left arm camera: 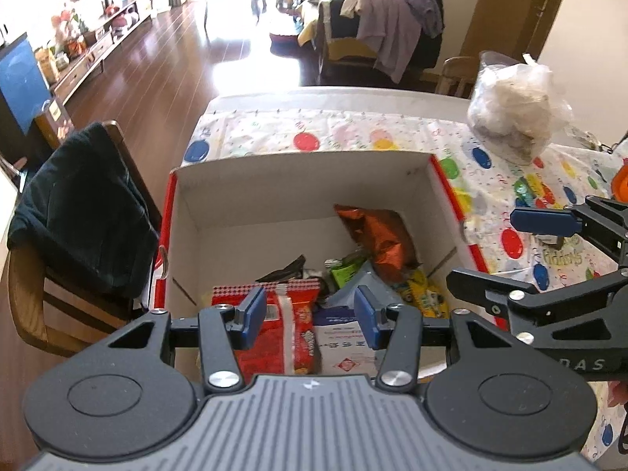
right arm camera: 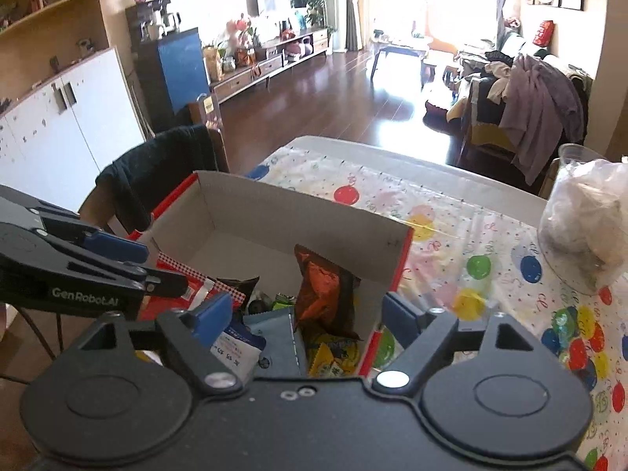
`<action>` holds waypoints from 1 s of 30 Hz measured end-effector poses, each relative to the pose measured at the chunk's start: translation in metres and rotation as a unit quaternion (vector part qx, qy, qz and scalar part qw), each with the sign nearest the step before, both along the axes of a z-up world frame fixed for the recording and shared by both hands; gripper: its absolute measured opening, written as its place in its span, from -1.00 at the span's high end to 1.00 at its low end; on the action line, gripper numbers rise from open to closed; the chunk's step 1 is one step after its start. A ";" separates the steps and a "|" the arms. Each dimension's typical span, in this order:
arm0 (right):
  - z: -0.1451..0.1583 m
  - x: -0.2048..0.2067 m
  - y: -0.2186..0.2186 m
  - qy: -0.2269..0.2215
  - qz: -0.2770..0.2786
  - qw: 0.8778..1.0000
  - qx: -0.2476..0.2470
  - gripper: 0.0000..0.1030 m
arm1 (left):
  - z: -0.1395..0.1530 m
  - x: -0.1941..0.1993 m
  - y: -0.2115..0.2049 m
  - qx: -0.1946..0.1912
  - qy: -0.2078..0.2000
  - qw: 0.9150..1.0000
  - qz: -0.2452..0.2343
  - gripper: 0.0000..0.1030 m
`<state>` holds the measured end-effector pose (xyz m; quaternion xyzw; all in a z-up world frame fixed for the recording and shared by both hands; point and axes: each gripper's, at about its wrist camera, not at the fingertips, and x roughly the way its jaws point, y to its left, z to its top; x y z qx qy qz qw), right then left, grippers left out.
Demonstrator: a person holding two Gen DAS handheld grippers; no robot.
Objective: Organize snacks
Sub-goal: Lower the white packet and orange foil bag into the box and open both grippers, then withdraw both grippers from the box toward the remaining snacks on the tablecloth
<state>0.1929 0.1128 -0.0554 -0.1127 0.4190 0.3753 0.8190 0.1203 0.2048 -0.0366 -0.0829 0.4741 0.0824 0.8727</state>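
Note:
An open cardboard box [left arm camera: 298,180] with red outer sides stands on the table and holds several snack packs: an orange foil bag [left arm camera: 376,235], a red pack [left arm camera: 286,329], a yellow pack [left arm camera: 426,294], a green pack [left arm camera: 345,271] and a white-blue packet [left arm camera: 341,345]. My left gripper [left arm camera: 310,320] is open and empty above the box's near edge, over the red pack. My right gripper [right arm camera: 306,316] is open and empty, astride the box's near right corner [right arm camera: 373,337]; the orange bag [right arm camera: 325,294] stands between its fingers, farther in. It also shows in the left wrist view [left arm camera: 522,251].
A balloon-print tablecloth [left arm camera: 353,133] covers the table. A clear plastic bag of white stuff [left arm camera: 514,106] sits at the far right. A chair with a dark garment [left arm camera: 78,212] stands left of the box. An orange object [left arm camera: 621,180] lies at the right edge.

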 end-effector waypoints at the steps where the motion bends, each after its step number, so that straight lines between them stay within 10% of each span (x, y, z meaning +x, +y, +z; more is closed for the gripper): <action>1: 0.002 -0.001 -0.005 0.000 -0.001 1.000 0.004 -0.65 | 0.002 -0.001 -0.003 0.003 -0.003 1.000 -0.003 0.06; 30: 0.003 -0.002 -0.197 0.016 -0.107 0.993 0.045 -1.00 | 0.011 0.033 -0.174 0.008 -0.063 0.991 -0.116 -0.56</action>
